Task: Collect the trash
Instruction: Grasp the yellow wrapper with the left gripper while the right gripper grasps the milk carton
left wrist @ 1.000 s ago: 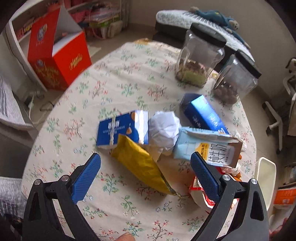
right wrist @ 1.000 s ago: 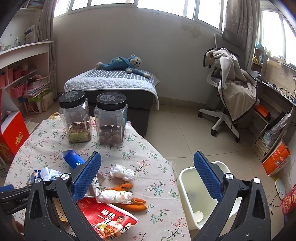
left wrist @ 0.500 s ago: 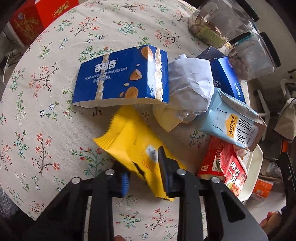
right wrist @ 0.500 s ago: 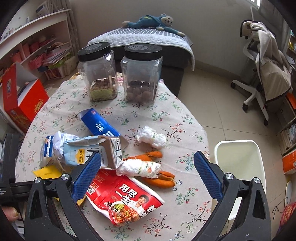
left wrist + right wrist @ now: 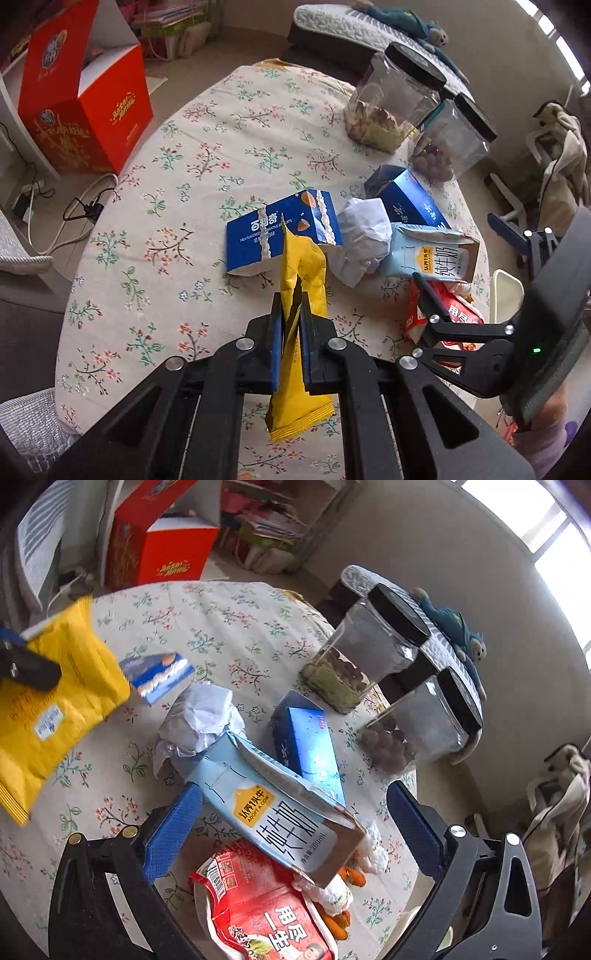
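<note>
Floral-clothed table (image 5: 207, 147) | left gripper (image 5: 292, 314) clamped on yellow wrapper (image 5: 301, 280), lifted off cloth | right gripper (image 5: 291, 823) wide, straddling milk carton (image 5: 273, 805), its long axis slanting between the jaws, nearer right

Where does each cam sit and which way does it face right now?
Left wrist: on the left gripper, looking steeply down at the round floral-cloth table; its jaws clamp the yellow snack wrapper; the right gripper's black frame shows at right.
Right wrist: on the right gripper, angled down over the pale blue milk carton; jaws open, blue pads visible.
Shared: wrapper, carton, crumpled white paper, red noodle packet.
</note>
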Demonstrator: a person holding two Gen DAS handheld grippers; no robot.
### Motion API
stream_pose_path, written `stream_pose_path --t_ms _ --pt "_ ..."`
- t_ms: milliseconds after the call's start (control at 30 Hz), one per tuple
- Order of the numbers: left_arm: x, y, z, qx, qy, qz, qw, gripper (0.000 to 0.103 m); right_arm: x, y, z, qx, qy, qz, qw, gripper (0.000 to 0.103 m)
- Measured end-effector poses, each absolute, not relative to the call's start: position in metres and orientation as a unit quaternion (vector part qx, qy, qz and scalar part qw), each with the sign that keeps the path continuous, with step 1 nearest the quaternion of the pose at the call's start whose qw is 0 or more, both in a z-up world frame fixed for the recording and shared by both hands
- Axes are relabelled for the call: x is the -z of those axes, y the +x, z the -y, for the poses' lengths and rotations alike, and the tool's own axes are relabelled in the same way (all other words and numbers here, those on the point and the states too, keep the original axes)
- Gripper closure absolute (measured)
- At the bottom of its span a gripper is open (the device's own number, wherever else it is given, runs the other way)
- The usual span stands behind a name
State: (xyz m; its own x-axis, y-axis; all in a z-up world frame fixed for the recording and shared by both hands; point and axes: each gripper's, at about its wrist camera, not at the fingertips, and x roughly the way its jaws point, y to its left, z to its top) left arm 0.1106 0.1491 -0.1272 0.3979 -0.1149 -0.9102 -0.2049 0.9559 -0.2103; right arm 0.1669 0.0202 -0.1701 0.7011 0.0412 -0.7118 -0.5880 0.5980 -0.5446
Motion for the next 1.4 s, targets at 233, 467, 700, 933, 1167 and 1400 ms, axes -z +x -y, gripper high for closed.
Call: stream_pose_path --t_ms 233,467,700,933,1167,1400 --pt "0.128 0.114 -0.178 -0.034 -0.161 -0.548 0.82 0.095 0.2 0.176 -0.045 -0.196 -0.473 -0.351 0.784 0.019" --pt "0.123 0.119 -0.172 -0.01 -0.164 -0.542 0.824 0.095 0.184 0.205 -0.008 -0.188 -0.316 -0.439 0.82 0.103" --pt "0.118 0.12 -0.161 0.005 -0.157 -0.534 0.831 0.095 0.144 0.207 0.027 -0.182 -0.233 -0.429 0.854 0.078" --pt "0.119 0.122 -0.158 0.015 -0.152 -0.538 0.829 0.095 0.157 0.208 0.039 -0.173 -0.293 -0.421 0.841 0.009" --pt "0.123 0.125 -0.155 0.017 -0.15 -0.543 0.826 0.095 0.206 0.217 0.025 -0.182 -0.282 -0.521 0.785 0.044" --pt "0.117 0.126 -0.156 0.017 -0.154 -0.53 0.834 0.095 0.165 0.224 0.046 -0.194 -0.139 -0.513 0.825 0.048"
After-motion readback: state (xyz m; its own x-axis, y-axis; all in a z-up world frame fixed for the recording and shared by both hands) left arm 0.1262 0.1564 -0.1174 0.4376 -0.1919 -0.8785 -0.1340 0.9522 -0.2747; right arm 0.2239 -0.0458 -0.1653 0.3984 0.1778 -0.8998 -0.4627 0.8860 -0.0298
